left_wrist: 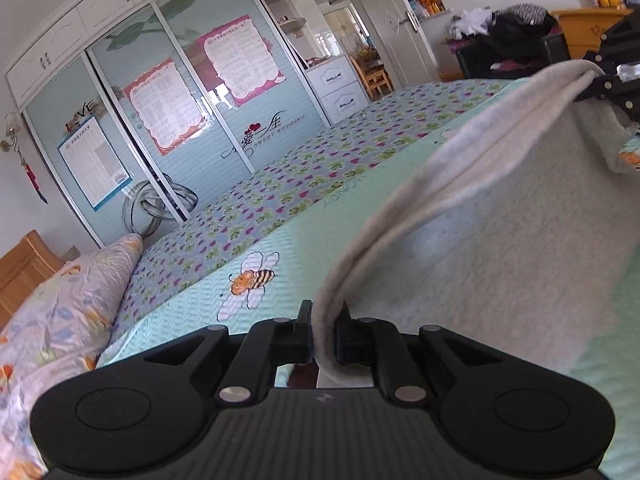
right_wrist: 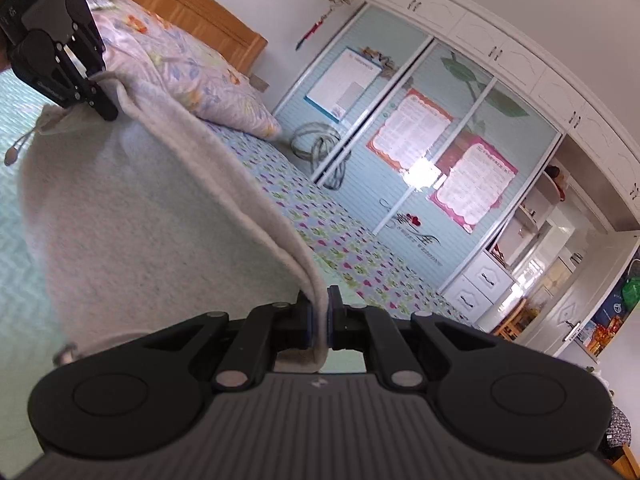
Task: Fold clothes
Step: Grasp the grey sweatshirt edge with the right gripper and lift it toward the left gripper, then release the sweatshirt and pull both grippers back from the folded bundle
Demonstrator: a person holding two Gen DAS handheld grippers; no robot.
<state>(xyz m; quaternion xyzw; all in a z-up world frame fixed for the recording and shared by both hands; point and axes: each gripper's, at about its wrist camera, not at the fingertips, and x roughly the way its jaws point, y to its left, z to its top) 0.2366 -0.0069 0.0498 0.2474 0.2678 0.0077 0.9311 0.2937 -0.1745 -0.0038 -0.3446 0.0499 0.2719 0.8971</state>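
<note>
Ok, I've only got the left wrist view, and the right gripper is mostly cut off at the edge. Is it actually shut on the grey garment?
Observer: Yes. The right wrist view shows the right gripper shut on the doubled edge of the grey garment, with the cloth pinched between both fingers.
Operator: Good. Is anything dangling that I can't see from here?
Observer: A drawstring hangs off the garment just below the left gripper. Its tip is over the green bedsheet.
</note>
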